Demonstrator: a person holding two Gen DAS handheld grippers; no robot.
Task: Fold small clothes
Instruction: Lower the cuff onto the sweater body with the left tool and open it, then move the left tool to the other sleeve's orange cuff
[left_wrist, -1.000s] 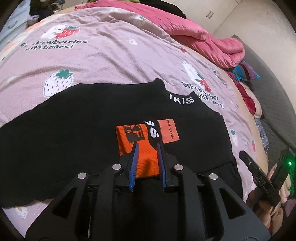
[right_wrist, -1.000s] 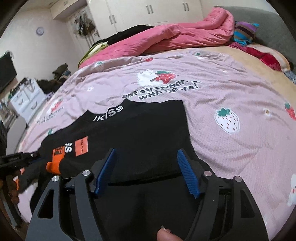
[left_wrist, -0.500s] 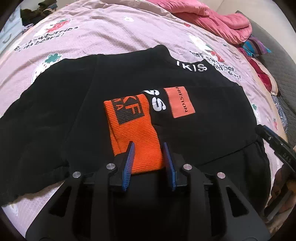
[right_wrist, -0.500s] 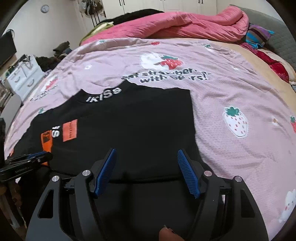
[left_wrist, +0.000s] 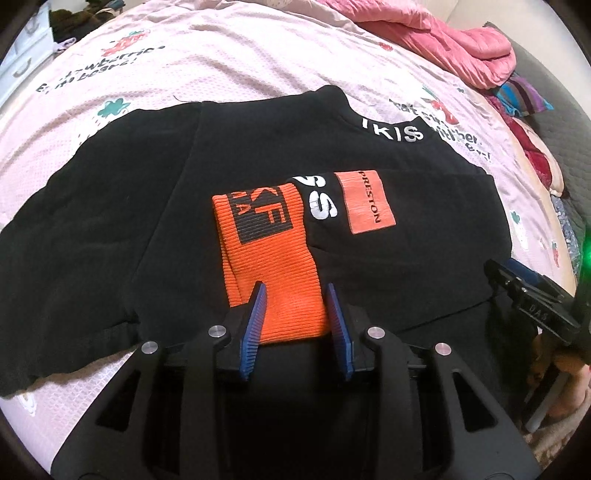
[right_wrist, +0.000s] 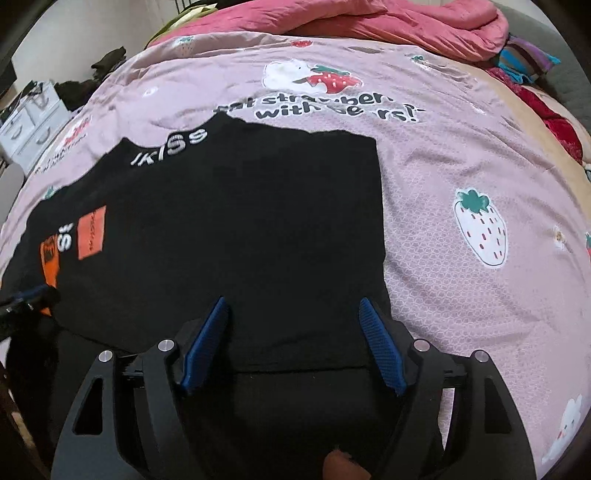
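A black top (left_wrist: 110, 229) with white "IKISS" lettering lies spread on the bed, seen also in the right wrist view (right_wrist: 240, 229). Its sleeve with an orange ribbed cuff (left_wrist: 273, 273) is folded across the body. My left gripper (left_wrist: 295, 295) has its blue pads on either side of the cuff's near end with a gap to the cloth, so it is open. My right gripper (right_wrist: 293, 310) is open wide over the garment's near right edge, holding nothing. It shows at the right edge of the left wrist view (left_wrist: 532, 295).
The bed has a pink strawberry-print cover (right_wrist: 461, 184). A rolled pink quilt (right_wrist: 388, 18) and coloured pillows (left_wrist: 524, 96) lie at the far side. White drawers (right_wrist: 26, 125) stand off the bed's left.
The left gripper's jaws have widened from clamping the orange cuff to standing apart around it, and it has drawn back low over the bed. The right gripper has lowered, still open.
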